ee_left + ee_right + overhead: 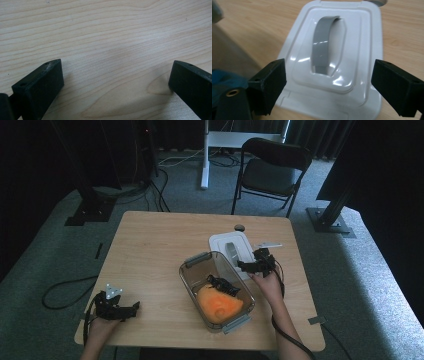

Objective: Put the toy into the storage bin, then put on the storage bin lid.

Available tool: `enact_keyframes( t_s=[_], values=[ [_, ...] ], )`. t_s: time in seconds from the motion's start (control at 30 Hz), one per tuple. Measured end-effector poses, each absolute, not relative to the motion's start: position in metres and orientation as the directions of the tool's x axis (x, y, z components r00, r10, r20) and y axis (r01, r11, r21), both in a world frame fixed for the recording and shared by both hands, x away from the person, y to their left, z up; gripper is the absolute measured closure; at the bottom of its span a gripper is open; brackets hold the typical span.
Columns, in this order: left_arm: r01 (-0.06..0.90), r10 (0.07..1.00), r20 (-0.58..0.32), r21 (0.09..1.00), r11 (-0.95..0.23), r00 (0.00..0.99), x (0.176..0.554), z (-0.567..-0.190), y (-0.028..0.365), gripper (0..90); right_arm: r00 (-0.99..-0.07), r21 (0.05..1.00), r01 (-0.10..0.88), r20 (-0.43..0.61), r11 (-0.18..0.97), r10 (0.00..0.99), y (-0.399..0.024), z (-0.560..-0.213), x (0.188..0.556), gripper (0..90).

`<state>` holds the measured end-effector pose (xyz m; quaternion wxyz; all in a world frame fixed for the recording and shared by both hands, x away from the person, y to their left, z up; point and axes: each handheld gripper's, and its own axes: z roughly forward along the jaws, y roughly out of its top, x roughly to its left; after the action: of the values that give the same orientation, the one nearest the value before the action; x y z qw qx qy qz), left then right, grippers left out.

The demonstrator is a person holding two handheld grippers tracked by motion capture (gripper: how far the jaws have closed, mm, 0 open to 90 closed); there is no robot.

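**Lid lies flat between the right gripper's spread fingers**

Lid [332, 60], white plastic with a grey arched handle [323, 45] set in its sunken middle, lies flat on the tabletop [155, 250]. In the right gripper view the right gripper [328, 82] hangs just above the lid's near edge, its two black fingers [270, 80] spread wide, one to each side of the handle's near end and touching nothing. The handle runs straight away from the fingers, and the lid's far edge lies beyond it.

From the high view the right gripper [256, 265] sits over the near part of the lid [231, 245], with a clear storage container [215, 290] just beside its fingers on the left. That container holds an orange bundle [218, 305] and something black [222, 284] I cannot identify.

Well apart, at the near left corner of the tabletop, the left gripper [120, 307] rests low. In the left gripper view its fingers [40, 85] are likewise spread wide, with bare wood between and ahead of them.
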<state>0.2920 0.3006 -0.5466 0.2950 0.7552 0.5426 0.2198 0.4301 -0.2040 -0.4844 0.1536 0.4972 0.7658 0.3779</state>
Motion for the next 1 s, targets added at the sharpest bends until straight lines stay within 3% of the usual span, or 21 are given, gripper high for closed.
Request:
enact_keyframes(
  t_s=[1.0],
  values=[
    [0.689, 0.949, 0.012, 0.685, -0.238, 0.316, 0.292, -0.547, 0.301, 0.2, -0.438, 0.706, 0.663, 0.094, 0.250, 0.894, -0.184, -0.494, 0.463, 14.8]
  ],
)
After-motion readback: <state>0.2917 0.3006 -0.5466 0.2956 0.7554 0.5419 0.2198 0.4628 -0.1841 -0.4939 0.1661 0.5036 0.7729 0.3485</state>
